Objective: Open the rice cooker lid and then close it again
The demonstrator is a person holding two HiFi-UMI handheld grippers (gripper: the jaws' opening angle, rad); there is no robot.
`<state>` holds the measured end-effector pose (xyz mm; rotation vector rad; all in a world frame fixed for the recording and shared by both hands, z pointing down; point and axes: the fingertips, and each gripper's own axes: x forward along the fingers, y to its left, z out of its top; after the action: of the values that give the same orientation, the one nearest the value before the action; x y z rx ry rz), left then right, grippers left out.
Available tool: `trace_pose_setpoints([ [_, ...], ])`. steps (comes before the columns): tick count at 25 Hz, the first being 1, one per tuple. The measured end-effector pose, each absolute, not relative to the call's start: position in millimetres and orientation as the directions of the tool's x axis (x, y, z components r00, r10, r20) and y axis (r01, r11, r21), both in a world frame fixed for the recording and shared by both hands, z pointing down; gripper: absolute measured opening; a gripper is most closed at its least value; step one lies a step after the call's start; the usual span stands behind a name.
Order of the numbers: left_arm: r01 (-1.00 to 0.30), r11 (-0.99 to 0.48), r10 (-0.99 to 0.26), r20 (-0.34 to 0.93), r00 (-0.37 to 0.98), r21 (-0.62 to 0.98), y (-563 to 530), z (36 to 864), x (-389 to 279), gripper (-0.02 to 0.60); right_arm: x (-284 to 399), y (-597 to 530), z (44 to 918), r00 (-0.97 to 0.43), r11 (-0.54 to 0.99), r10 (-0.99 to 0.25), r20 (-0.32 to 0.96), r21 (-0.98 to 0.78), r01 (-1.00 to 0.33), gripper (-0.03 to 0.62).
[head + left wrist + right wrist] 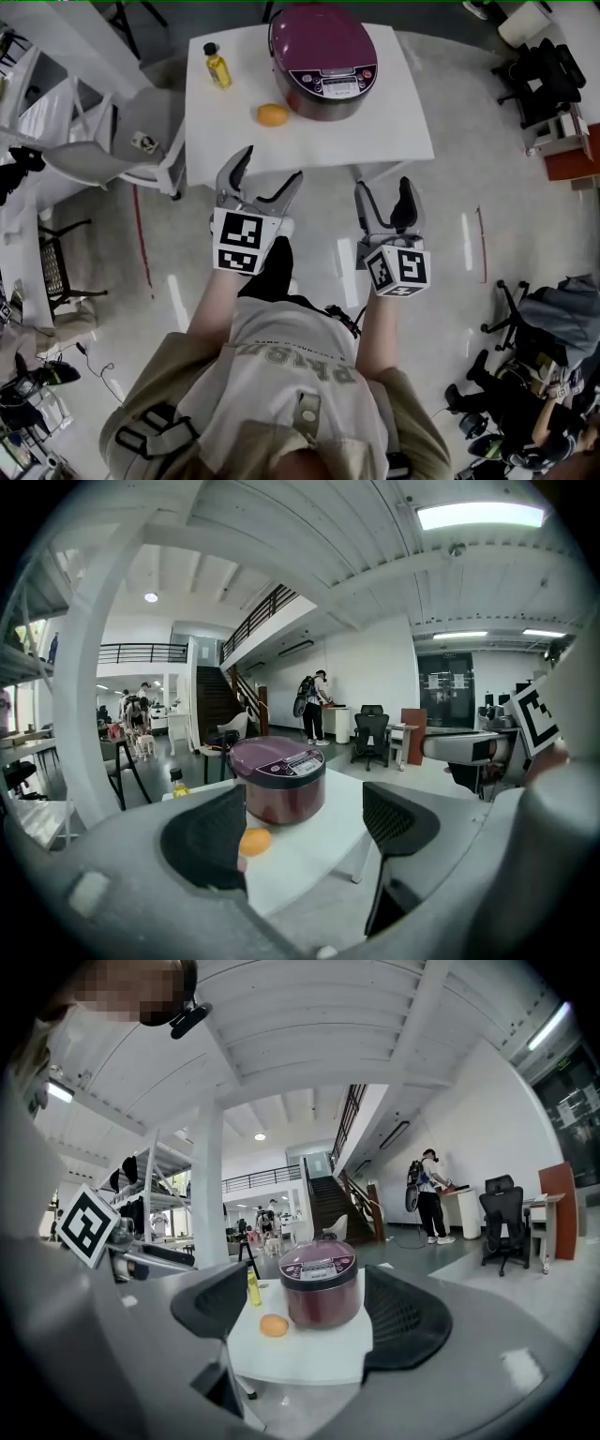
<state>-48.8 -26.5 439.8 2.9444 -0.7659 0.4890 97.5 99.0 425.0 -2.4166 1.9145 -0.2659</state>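
Observation:
A maroon rice cooker with its lid down stands at the back of a white table. It also shows in the left gripper view as the rice cooker and in the right gripper view as the rice cooker. My left gripper hangs open just short of the table's near edge, its jaws empty. My right gripper is open too, a little nearer to me, over the floor. Neither touches the cooker.
An orange lies on the table left of the cooker, and a small bottle of yellow liquid stands at the back left corner. A white chair stands left of the table. Office chairs and clutter line the room's right side.

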Motion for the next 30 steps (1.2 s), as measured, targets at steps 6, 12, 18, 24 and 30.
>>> trace_pose_setpoints([
  [6,-0.451,-0.892,-0.436,0.326,0.839,-0.033,-76,438,-10,0.4,133,55,423,0.243,-0.257,-0.964,0.11,-0.137,-0.957,0.364],
  [12,-0.426,-0.904,-0.417,0.321,0.85,-0.047,-122,432,21,0.4,159,10,426,0.235,-0.251,-0.962,0.142,-0.1,-0.963,0.374],
  [18,-0.398,-0.915,-0.394,0.323,0.86,-0.056,-169,432,44,0.4,175,-44,428,0.184,-0.193,-0.968,0.17,-0.042,-0.98,0.399],
  [24,-0.368,-0.928,-0.367,0.329,0.87,-0.061,-196,430,59,0.402,180,-82,425,0.11,-0.115,-0.976,0.19,-0.016,-0.993,0.411],
  [30,-0.323,-0.944,-0.324,0.346,0.88,-0.063,-205,429,66,0.402,177,-102,425,0.037,-0.037,-0.974,0.222,0.006,-0.999,0.411],
])
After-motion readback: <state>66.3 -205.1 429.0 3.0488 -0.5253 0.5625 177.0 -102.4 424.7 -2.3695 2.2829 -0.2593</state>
